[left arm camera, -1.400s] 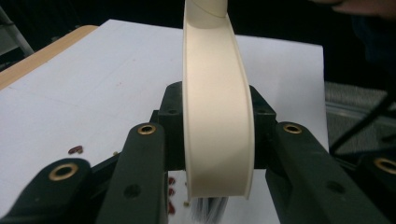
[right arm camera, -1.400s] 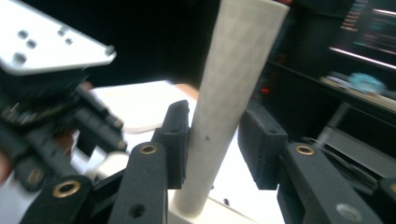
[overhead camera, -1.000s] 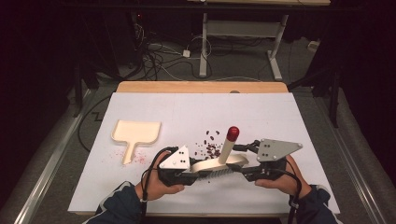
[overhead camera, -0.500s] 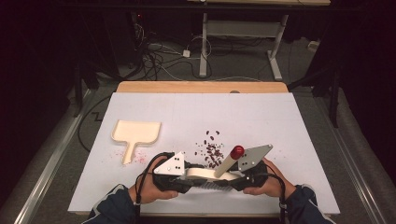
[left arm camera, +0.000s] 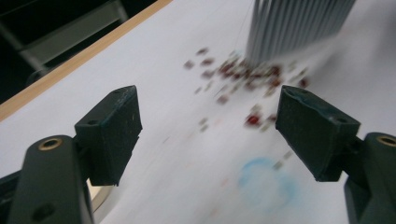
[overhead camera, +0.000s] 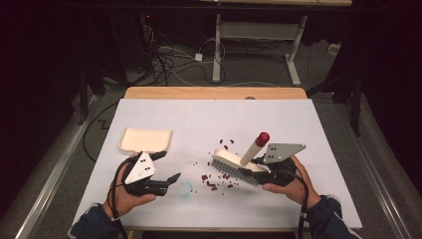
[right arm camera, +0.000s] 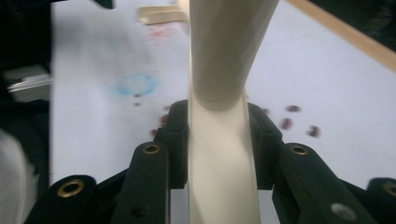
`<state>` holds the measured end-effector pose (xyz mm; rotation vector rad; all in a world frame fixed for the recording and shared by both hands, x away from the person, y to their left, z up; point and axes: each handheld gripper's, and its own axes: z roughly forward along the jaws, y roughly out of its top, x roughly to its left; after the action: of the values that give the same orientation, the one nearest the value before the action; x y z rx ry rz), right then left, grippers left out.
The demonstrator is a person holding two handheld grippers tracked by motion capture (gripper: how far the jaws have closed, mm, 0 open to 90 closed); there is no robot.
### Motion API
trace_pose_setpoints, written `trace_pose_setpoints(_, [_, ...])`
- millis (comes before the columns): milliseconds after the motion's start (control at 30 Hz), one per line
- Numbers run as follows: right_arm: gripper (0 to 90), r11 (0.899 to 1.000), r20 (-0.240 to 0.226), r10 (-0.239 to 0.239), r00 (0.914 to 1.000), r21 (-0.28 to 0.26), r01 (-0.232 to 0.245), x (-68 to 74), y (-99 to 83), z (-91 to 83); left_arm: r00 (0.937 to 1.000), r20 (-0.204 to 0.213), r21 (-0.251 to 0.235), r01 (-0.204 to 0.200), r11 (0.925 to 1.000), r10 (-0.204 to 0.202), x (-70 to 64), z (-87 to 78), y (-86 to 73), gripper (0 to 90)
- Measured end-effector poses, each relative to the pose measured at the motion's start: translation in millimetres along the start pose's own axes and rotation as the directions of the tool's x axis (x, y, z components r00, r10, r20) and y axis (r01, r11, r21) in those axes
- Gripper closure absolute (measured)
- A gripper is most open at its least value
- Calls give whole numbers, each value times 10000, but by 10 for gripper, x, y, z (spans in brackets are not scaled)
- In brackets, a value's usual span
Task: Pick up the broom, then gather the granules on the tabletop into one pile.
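Toward the lower right of the high view, the right gripper is clenched on a cream hand brush, its jaws pressed against both sides of the brush's neck, as the right gripper view shows close up. The brush's handle slants up and to the right to a red tip, while its bristles point down at the white table cover. Small dark red bits lie scattered on the cover around and just left of the bristles, with a few more above the brush head near the middle of the frame. In the lower left of the high view, the left gripper is released, its two jaws spread wide with nothing between them; in the left gripper view the grey bristles stand in the upper right with the red bits at their foot. A faint blue ring is marked on the cover just right of the left gripper. A cream dustpan lies flat in the left half of the frame, just above the left gripper and well apart from the brush. The person's hands come in from the bottom edge in dark blue sleeves.
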<state>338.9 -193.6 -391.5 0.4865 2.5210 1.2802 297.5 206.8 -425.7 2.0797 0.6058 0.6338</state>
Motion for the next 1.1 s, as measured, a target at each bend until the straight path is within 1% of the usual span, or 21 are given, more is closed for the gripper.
trace_pose_setpoints(100, [676,9995,1008,221,9947,215,-244,-61,6,-44,9973,-717,312,158,9994,-136,63,-51,-180,191])
trace_pose_setpoints(133, [676,9991,1301,284,9911,279,-323,-81,5,-55,9973,-717,312,158,9994,-136,63,-51,-180,191])
trace_pose_setpoints(200, [677,9980,1703,480,9842,332,-544,-120,-4,-78,9938,-981,381,563,9977,-524,100,-122,-311,192])
trace_pose_setpoints(267, [677,9975,2143,458,9757,423,-561,-164,-12,-92,9923,-1017,348,741,9966,-702,100,-143,-346,192])
trace_pose_setpoints(400, [677,9964,2823,388,9585,615,-585,-275,-21,-79,9911,-1111,388,777,9962,-730,77,-206,-429,192])
trace_pose_setpoints(467, [677,9959,3222,378,9459,660,-623,-359,-10,-48,9907,-1127,431,808,9958,-756,56,-211,-448,192])
trace_pose_setpoints(500, [677,9956,3270,405,9442,670,-659,-392,-6,-32,9917,-1101,566,722,9958,-656,42,-199,-451,192])
trace_pose_setpoints(533, [677,9954,3429,398,9385,685,-672,-429,1,-6,9921,-1104,640,676,9957,-602,28,-186,-453,192])
trace_pose_setpoints(567, [677,9954,3429,398,9385,685,-672,-429,1,-6,9921,-1104,640,676,9957,-602,28,-186,-453,192])
trace_pose_setpoints(600, [677,9938,3773,270,9257,898,-655,-504,22,87,9928,-1022,685,691,9953,-619,15,-171,-457,192])
trace_pose_setpoints(633, [678,9931,3879,145,9216,1015,-584,-533,31,127,9928,-1022,685,691,9953,-619,15,-171,-457,192])
trace_pose_setpoints(667, [678,9931,3879,145,9216,1015,-584,-533,31,127,9926,-1018,667,728,9951,-657,11,-164,-455,192])
trace_pose_setpoints(700, [677,9920,3990,53,9169,1137,-552,-621,54,262,9930,-1015,716,673,9952,-599,16,-163,-452,192])
trace_pose_setpoints(767, [678,9914,4038,51,9149,1175,-574,-652,65,329,9929,-1018,721,699,9950,-623,24,-152,-452,192])
trace_pose_setpoints(833, [678,9899,4195,-131,9076,1335,-475,-691,86,474,9928,-986,760,753,9943,-676,32,-148,-464,192])
trace_pose_setpoints(900, [677,9839,4211,-643,9047,1785,-131,-711,112,691,9927,-989,831,769,9936,-686,30,-148,-477,192])
trace_pose_setpoints(933, [677,9839,4211,-643,9047,1785,-131,-711,112,691,9929,-985,858,757,9934,-671,27,-151,-480,192])
trace_pose_setpoints(967, [678,9787,4258,-900,9003,2054,7,-714,115,820,9926,-1003,851,770,9934,-683,20,-154,-480,192])
trace_pose_setpoints(1000, [678,9787,4258,-900,9003,2054,7,-714,115,820,9923,-1016,818,792,9935,-707,14,-157,-480,192])
trace_pose_setpoints(1033, [678,9768,4196,-1102,9010,2134,201,-702,121,911,9925,-1014,822,760,9937,-676,8,-164,-480,191])
trace_pose_setpoints(1100, [678,9777,4072,-1108,9066,2084,259,-679,140,974,9927,-1028,853,712,9938,-623,-4,-167,-476,191])
